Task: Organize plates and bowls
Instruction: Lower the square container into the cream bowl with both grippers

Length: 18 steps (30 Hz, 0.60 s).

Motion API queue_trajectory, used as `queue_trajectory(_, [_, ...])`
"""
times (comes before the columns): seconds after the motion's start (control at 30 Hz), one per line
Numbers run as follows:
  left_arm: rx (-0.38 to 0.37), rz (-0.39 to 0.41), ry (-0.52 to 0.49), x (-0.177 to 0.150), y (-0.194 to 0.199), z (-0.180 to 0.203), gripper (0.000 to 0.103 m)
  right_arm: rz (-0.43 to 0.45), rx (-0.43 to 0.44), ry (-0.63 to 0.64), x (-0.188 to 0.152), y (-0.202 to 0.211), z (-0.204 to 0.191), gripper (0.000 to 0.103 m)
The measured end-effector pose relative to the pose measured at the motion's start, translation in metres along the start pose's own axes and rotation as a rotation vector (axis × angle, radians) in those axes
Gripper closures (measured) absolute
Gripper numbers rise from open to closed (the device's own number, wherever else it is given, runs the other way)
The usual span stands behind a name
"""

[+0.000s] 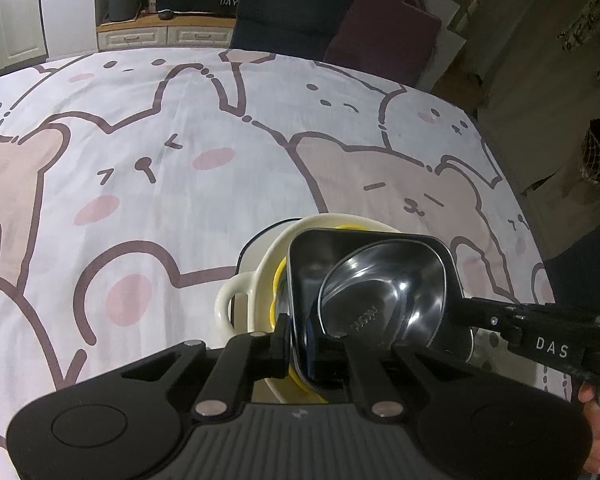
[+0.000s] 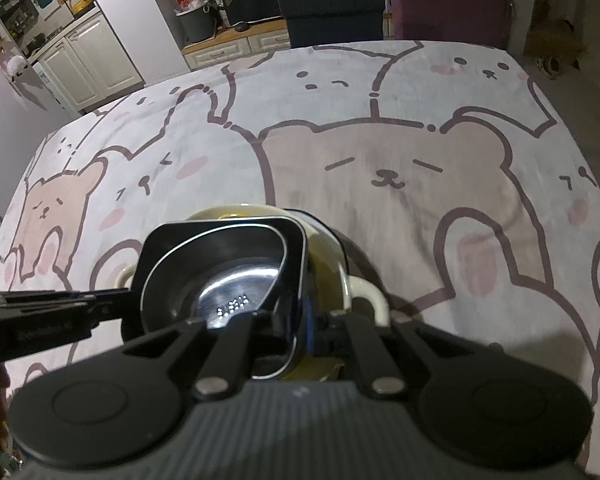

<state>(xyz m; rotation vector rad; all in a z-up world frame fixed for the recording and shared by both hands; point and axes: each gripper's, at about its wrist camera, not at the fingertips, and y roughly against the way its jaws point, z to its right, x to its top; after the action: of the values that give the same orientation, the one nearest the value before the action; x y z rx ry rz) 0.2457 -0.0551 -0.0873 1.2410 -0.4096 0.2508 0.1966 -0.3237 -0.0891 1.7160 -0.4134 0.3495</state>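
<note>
1. Dim room, cabinets and chairs at the back, and a table under a bear-print cloth (image 1: 140, 140) that's bare apart from one pile.
2. The pile, at the near edge: a cream bowl (image 1: 256, 276) with handles, a yellow bowl (image 1: 278, 280) in it, then a dark square tray (image 1: 380, 240), with a steel bowl (image 1: 384, 284) on top.
3. Left gripper (image 1: 300, 332) is clenched on the tray's near-left rim; right gripper (image 2: 300, 332) is clamped on the tray's rim on the opposite side.
4. Looks mostly done to me, everything in sight is nested.
5. What's left is probably seating the tray level and letting go.
</note>
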Motion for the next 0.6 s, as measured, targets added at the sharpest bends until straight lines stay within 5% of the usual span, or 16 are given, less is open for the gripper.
queue_trajectory(0.5, [-0.015,0.035,-0.018,-0.007,0.017,0.007,0.085,0.037,0.001,0.02,-0.008,0.023,-0.005,0.094])
queue_trajectory(0.6, [-0.008,0.051,-0.019,-0.009,0.023,0.009,0.074,0.055,0.0,0.026,-0.01,0.03,-0.006,0.086])
